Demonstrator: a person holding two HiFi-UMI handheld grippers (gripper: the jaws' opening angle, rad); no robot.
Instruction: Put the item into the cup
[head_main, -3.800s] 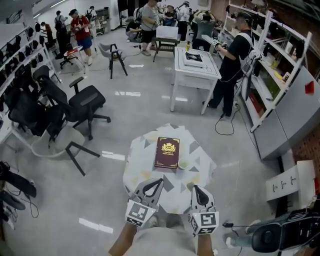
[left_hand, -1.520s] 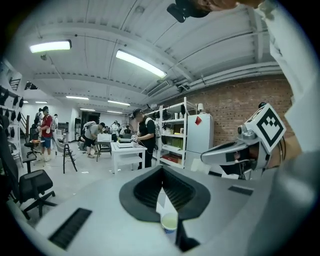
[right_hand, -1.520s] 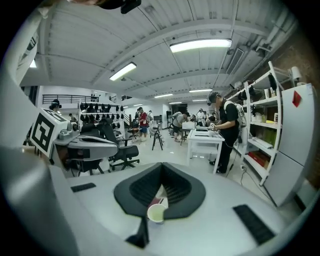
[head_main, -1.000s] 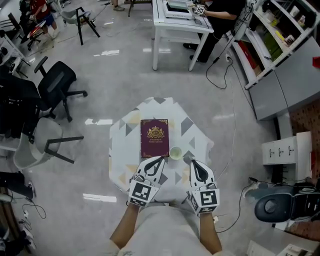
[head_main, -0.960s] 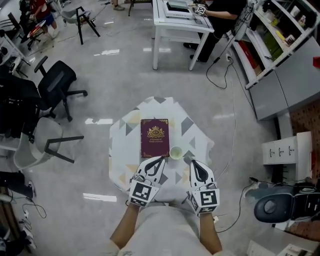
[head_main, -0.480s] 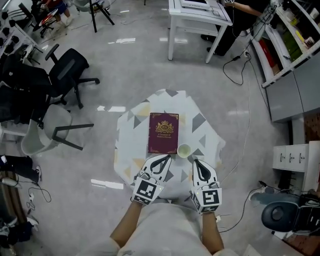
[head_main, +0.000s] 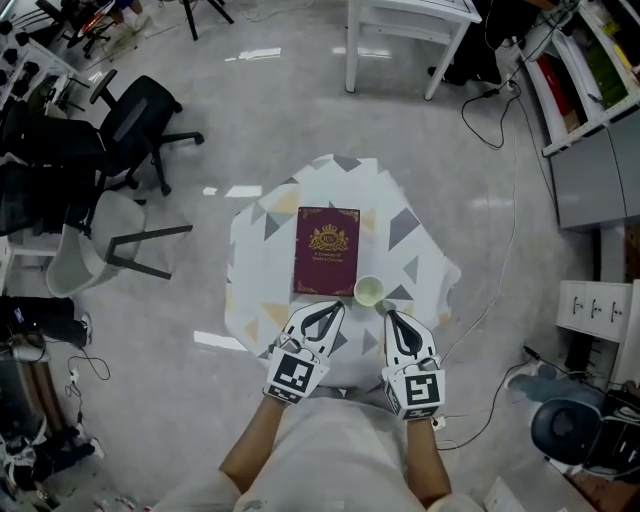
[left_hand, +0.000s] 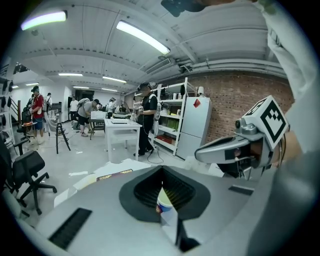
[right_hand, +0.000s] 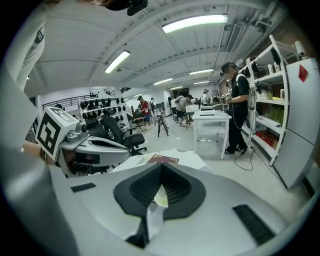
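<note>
A small table (head_main: 252, 275) is wearing a white cloth printed with grey and pale yellow triangles. A maroon hardcover book (head_main: 326, 250) is lying flat at its middle. The book is showing a gold crest with gold lettering under it, too small to read.

The cup (head_main: 369, 291) is standing upright on the cloth just off the near right corner of the book. It is round, with a pale greenish inside. In the left gripper view its white wall is showing a blue and red print that cannot be read. Which thing the task's item is cannot be told.

The left gripper (head_main: 337, 306) is pointing far and right, and the right gripper (head_main: 386, 313) is pointing far and left. Their tips are sitting just near of the cup, one on each side of it. Each gripper's grey jaws are meeting at the tips, leaving a loop lined with black ribbed pads behind them, and are clamping nothing. Each gripper is carrying a cube (head_main: 292, 376) of black-and-white square markers.

Far left, a black mesh office chair (head_main: 140, 112) is standing on the glossy grey floor.
</note>
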